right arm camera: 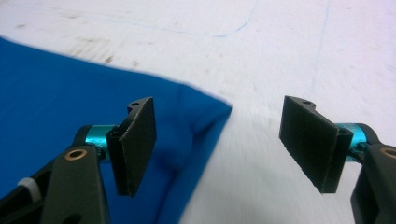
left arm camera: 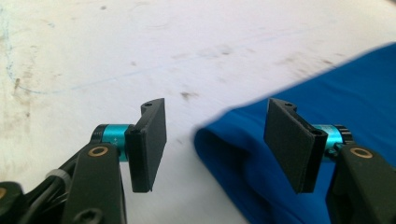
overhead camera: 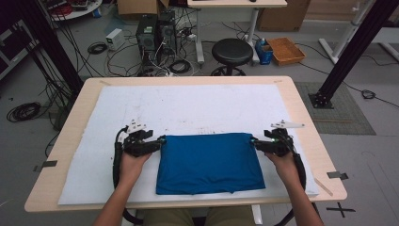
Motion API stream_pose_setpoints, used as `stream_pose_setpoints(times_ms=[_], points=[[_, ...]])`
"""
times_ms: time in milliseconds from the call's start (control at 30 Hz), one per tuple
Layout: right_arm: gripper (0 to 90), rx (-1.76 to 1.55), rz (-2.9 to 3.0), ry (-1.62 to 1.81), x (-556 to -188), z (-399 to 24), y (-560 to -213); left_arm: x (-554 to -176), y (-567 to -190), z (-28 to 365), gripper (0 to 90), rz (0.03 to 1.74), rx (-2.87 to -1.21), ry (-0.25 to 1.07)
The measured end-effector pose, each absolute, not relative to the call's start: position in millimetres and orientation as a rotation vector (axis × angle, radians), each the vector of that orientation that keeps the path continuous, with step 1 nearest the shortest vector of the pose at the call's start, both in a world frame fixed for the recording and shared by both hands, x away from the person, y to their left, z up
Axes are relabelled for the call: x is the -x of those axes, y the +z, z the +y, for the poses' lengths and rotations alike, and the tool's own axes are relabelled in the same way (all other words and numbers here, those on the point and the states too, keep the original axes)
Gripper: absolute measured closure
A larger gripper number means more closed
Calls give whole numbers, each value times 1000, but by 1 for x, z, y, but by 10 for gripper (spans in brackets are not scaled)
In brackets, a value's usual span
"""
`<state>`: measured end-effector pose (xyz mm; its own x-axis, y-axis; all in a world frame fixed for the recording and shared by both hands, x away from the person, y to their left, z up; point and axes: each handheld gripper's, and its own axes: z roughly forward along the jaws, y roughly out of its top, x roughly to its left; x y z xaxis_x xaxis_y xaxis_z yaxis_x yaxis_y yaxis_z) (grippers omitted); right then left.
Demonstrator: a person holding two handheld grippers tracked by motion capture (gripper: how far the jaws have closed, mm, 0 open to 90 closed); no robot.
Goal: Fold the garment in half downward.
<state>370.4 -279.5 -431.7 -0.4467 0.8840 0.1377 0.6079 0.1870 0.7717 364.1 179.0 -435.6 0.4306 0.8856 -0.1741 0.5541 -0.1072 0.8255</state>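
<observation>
Wooden table (overhead camera: 301, 108) carries a white mat (overhead camera: 188, 108); a folded blue cloth (overhead camera: 209, 162) lies flat on its near half, centred before the person. Left gripper (overhead camera: 159, 141) sits just off the cloth's far-left corner, jaws apart, gripping nothing. Right gripper (overhead camera: 256, 142) sits at the far-right corner, likewise spread and empty.

no legible text (anywhere), no labels
</observation>
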Motion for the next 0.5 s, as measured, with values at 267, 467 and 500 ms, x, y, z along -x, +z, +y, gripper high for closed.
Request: stream_pose_setpoints(times_ms=[267, 467, 500], points=[[828, -1311, 2277, 1000, -392, -267, -445, -377, -452, 183, 784, 1278, -1854, 387], [864, -1297, 2232, 1005, -388, -272, -441, -378, -450, 186, 872, 1278, -1724, 352], [865, -1299, 2220, 1004, -388, -274, -440, -379, -450, 185, 872, 1275, -1713, 356]])
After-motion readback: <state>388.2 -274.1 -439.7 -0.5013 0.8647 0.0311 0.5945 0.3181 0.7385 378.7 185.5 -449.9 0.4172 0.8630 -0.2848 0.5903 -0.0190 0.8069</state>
